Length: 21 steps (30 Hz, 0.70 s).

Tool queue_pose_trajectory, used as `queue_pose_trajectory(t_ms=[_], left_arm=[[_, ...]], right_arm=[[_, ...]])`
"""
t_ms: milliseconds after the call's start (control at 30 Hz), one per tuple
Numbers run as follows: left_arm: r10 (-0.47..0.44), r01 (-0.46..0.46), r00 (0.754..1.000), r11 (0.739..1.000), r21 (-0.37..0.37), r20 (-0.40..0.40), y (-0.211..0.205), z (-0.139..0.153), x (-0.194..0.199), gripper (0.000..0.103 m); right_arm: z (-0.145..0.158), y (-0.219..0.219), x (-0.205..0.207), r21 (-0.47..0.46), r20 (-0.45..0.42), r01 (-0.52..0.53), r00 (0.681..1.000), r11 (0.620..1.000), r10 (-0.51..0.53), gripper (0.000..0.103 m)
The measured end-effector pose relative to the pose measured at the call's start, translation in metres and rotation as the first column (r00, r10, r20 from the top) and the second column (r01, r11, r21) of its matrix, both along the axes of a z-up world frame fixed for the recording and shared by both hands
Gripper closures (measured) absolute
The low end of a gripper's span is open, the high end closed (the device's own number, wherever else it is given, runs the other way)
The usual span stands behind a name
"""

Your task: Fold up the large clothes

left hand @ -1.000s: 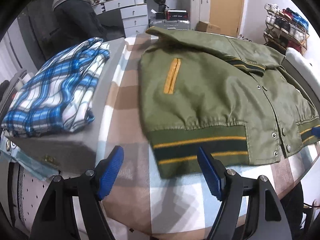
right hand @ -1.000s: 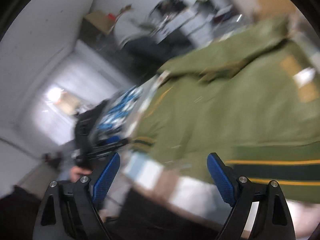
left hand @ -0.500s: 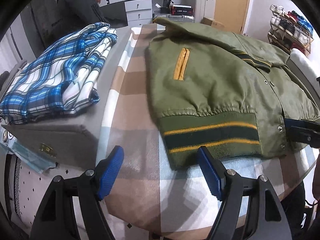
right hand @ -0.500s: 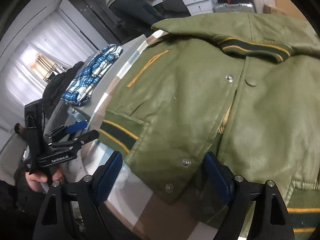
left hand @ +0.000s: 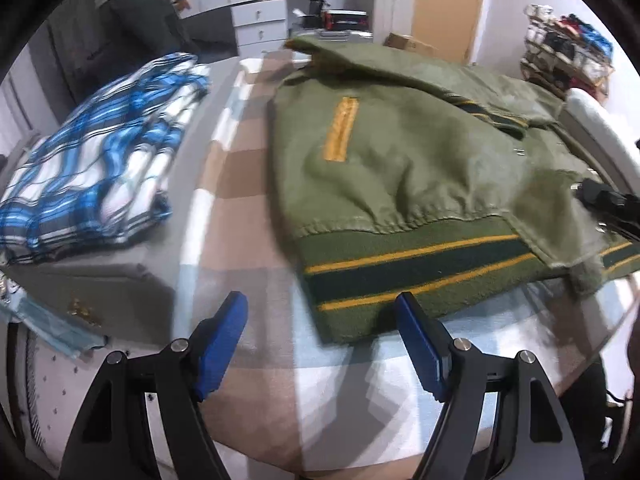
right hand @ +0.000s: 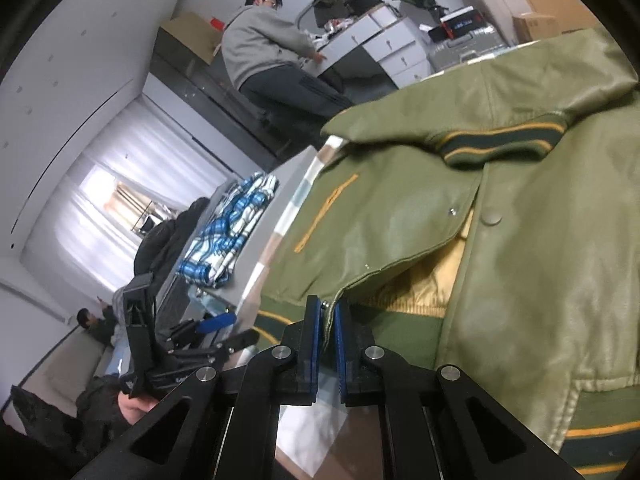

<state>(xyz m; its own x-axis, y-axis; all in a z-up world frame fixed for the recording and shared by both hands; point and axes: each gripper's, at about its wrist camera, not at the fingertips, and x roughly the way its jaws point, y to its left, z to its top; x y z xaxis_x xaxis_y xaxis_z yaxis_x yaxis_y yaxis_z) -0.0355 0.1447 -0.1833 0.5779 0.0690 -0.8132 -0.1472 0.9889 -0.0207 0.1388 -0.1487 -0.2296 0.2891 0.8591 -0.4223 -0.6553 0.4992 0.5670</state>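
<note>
Right gripper (right hand: 327, 320) pinched shut on jacket (left hand: 400, 160) front edge (thin bite, near the hem). Left gripper (left hand: 320, 344) wide open, empty, hovering before hem. Jacket spread flat on table (left hand: 248, 216). Slick fabric could slip free when lifted; placket snap might pop.

The right gripper (right hand: 328, 322), wide apart a second ago, is now pinching the lower corner of the green jacket's (right hand: 520, 248) front flap at the bottom centre of the right wrist view. That flap is lifting, baring yellow lining (right hand: 432, 280) beneath. In the left wrist view, the jacket front (left hand: 552, 216) is bunching up at the right edge.
</note>
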Motion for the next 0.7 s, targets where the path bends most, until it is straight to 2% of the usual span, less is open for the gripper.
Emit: queue_pose_trajectory(t_ms=[133, 267, 367, 500, 533, 567, 633, 667, 700], left_arm=[[-0.024, 0.023, 1.000, 0.987, -0.158, -0.003, 0.006, 0.007, 0.000, 0.031], [0.002, -0.004, 1.000, 0.982, -0.187, -0.011, 0.011, 0.001, 0.009, 0.031], [-0.007, -0.003, 0.999, 0.961, -0.276, -0.033, 0.014, -0.008, 0.018, 0.031], [-0.017, 0.008, 1.000, 0.932, -0.363, -0.023, 0.016, -0.005, 0.022, 0.031], [-0.026, 0.014, 0.999, 0.924, -0.383, -0.025, 0.016, -0.005, 0.025, 0.031], [-0.031, 0.020, 0.999, 0.919, -0.393, -0.021, 0.016, -0.004, 0.026, 0.030], [-0.034, 0.026, 0.999, 0.895, -0.445, -0.011, 0.020, -0.003, 0.029, 0.030], [-0.036, 0.029, 0.999, 0.878, -0.478, -0.005, 0.024, -0.003, 0.030, 0.030], [-0.033, 0.033, 0.999, 0.849, -0.527, 0.010, 0.029, -0.004, 0.030, 0.030]], right_arm=[[-0.011, 0.010, -0.003, -0.164, 0.012, 0.050, 0.999, 0.985, -0.049, 0.096], [-0.020, 0.004, -0.011, -0.238, 0.031, 0.064, 0.998, 0.969, -0.059, 0.096], [-0.013, -0.015, -0.016, -0.239, 0.059, 0.107, 0.994, 0.965, -0.096, 0.093], [0.007, -0.078, -0.017, -0.126, 0.062, 0.194, 0.980, 0.973, -0.187, 0.091], [0.011, -0.098, -0.015, -0.112, 0.063, 0.239, 0.970, 0.965, -0.233, 0.084], [0.015, -0.123, -0.013, -0.108, 0.067, 0.305, 0.952, 0.946, -0.299, 0.070], [0.018, -0.165, -0.007, -0.118, 0.074, 0.422, 0.906, 0.899, -0.416, 0.052], [0.018, -0.187, -0.004, -0.129, 0.071, 0.482, 0.876, 0.867, -0.476, 0.048], [0.016, -0.207, -0.001, -0.139, 0.063, 0.526, 0.850, 0.839, -0.523, 0.045]])
